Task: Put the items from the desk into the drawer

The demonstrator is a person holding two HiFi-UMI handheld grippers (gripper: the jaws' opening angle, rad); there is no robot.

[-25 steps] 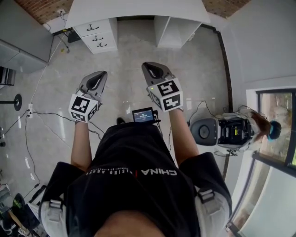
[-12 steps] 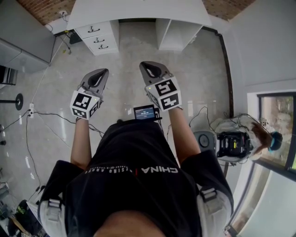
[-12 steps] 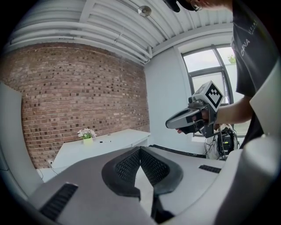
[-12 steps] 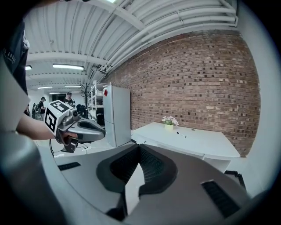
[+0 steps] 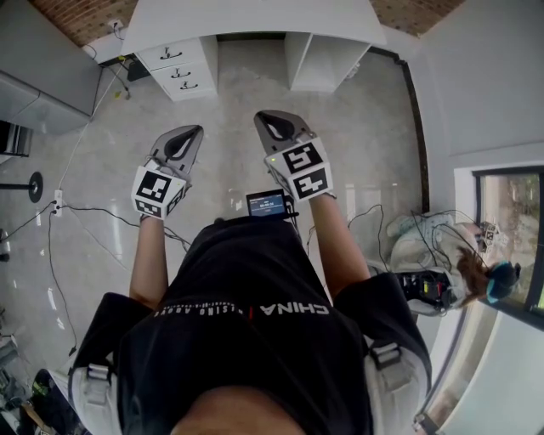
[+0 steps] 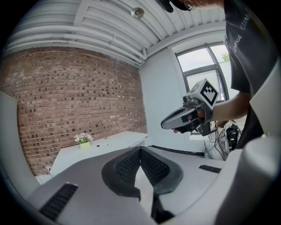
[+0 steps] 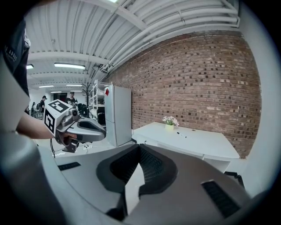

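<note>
On an open stretch of pale tiled floor, a person in a black shirt holds the left gripper (image 5: 185,138) and the right gripper (image 5: 274,124) out side by side. Both are empty, each pair of jaws closed tip to tip with nothing between. Compared with a second ago, the two grippers sit slightly higher in the head view, a shade nearer the white desk (image 5: 246,19). A bystander (image 5: 463,272) at the right edge has shifted lower among the gear there. The desk stands well apart, straight beyond both sets of jaw tips. Its drawer unit (image 5: 178,64), three fronts all shut, lies ahead of the left gripper's jaws and a little to their left. In the right gripper view the desktop (image 7: 193,139) runs ahead and to the right of the jaws, carrying a small pot of flowers (image 7: 169,122) and a pen (image 7: 181,135). In the left gripper view the same pot (image 6: 83,139) stands ahead and to the left of the jaws. The right gripper (image 6: 169,124) shows off to their right.
</note>
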